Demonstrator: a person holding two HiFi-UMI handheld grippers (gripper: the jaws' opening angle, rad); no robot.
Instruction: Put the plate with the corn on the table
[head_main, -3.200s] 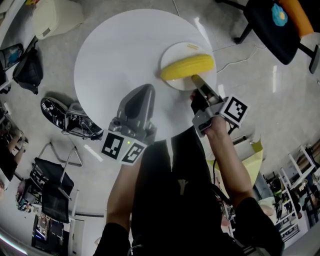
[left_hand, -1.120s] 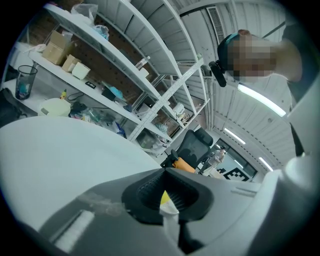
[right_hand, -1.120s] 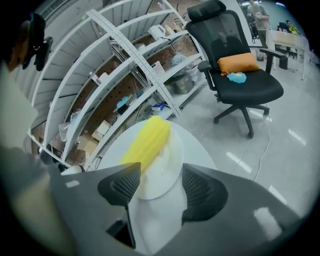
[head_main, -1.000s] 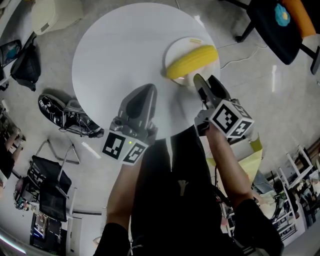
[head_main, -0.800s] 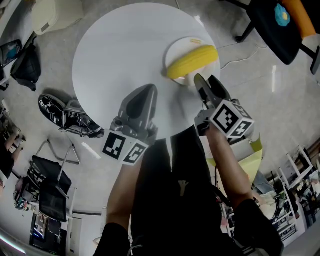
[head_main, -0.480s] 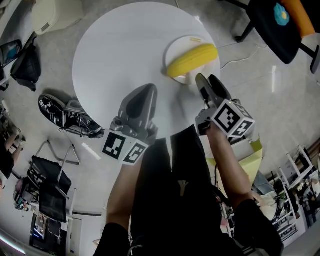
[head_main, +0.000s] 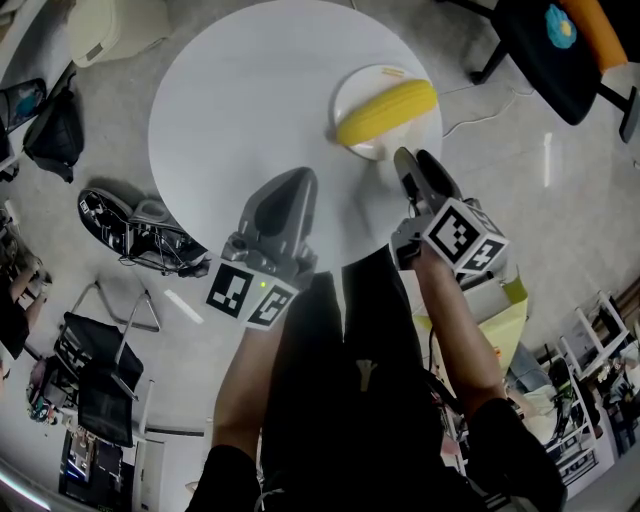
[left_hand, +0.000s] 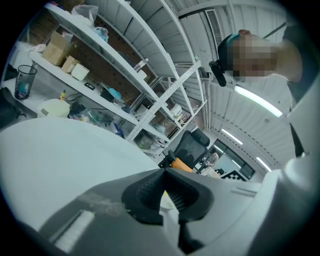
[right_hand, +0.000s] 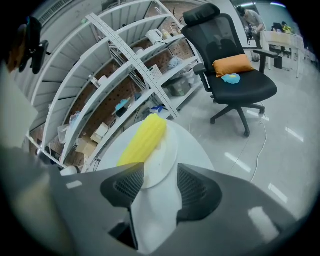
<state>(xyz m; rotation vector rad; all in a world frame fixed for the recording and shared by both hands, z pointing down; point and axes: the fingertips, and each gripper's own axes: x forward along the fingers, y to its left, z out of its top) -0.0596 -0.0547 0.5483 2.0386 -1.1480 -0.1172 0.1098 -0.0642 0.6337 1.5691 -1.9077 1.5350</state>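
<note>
The white plate (head_main: 358, 92) lies flat on the round white table (head_main: 250, 100) near its right edge, and the yellow corn cob (head_main: 387, 112) rests across it. My right gripper (head_main: 407, 160) hovers just off the plate's near rim. It is open, and its jaws have just been closing a little. In the right gripper view the plate (right_hand: 162, 160) and corn (right_hand: 142, 140) lie just ahead of the right gripper (right_hand: 160, 187); the rim shows in the gap and neither pad presses on it. My left gripper (head_main: 293, 180) is shut and empty over the table's near edge, with its pads together in its own view (left_hand: 164, 182).
A black office chair (head_main: 545, 45) with an orange cushion stands right of the table, and a cable runs over the floor by it. Shoes (head_main: 140, 235) and a dark bag (head_main: 55, 135) lie on the floor at the left. White shelving (right_hand: 115, 85) stands behind the table.
About three seconds ago the right gripper's jaws reached onto the plate's near rim; since then it has rolled, marker cube uppermost, and stands just off that rim. The left gripper has kept still.
</note>
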